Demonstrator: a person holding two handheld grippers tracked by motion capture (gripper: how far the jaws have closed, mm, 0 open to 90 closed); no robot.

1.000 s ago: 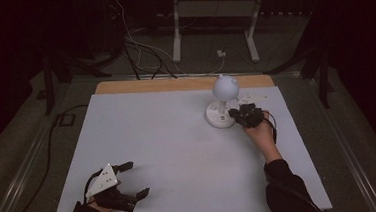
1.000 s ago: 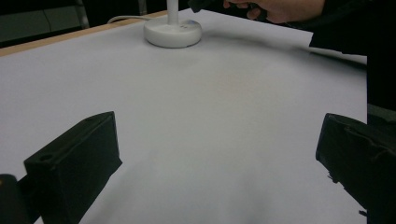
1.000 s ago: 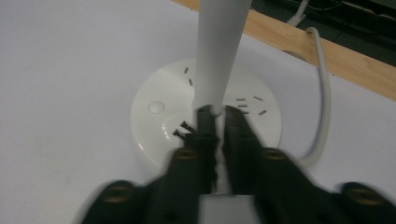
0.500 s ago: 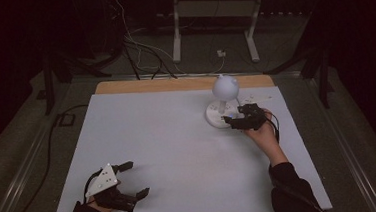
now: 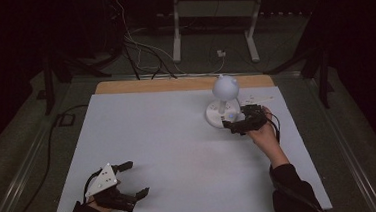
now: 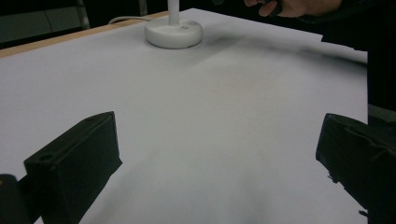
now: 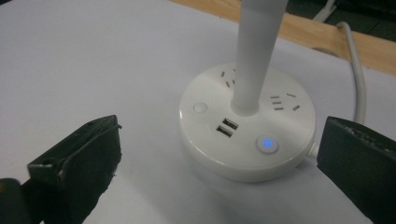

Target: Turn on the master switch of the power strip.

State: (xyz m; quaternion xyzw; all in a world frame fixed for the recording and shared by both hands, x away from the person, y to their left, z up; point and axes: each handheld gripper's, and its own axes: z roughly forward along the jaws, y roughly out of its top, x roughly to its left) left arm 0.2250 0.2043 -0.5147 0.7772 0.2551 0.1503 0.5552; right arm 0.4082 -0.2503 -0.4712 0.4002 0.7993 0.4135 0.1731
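Note:
A white desk lamp point(image 5: 225, 87) stands at the table's far right on a round base point(image 5: 216, 115). The base point(image 7: 247, 135) carries sockets, two USB ports and a blue-lit button point(image 7: 267, 143). My right gripper point(image 5: 235, 127) is just on the near right side of the base. Its jaws have just been opening, and my right gripper point(image 7: 219, 140) is open, with the base ahead between the jaws and the pads off it. At the near left corner my left gripper point(image 5: 137, 178) rests open on the white table point(image 5: 153, 133). Nothing lies between the jaws of the left gripper point(image 6: 219, 158).
The lamp's white cable point(image 7: 357, 70) runs off the back past a wooden strip point(image 5: 174, 83) along the table's far edge. A metal stand point(image 5: 214, 14) and loose cables lie on the floor behind. The lamp base point(image 6: 173, 33) and the other hand point(image 6: 289, 5) appear far off in the left gripper view.
The right gripper has drawn back a little from the lamp base toward the near side, and its jaws have spread. The left gripper has stayed where it was.

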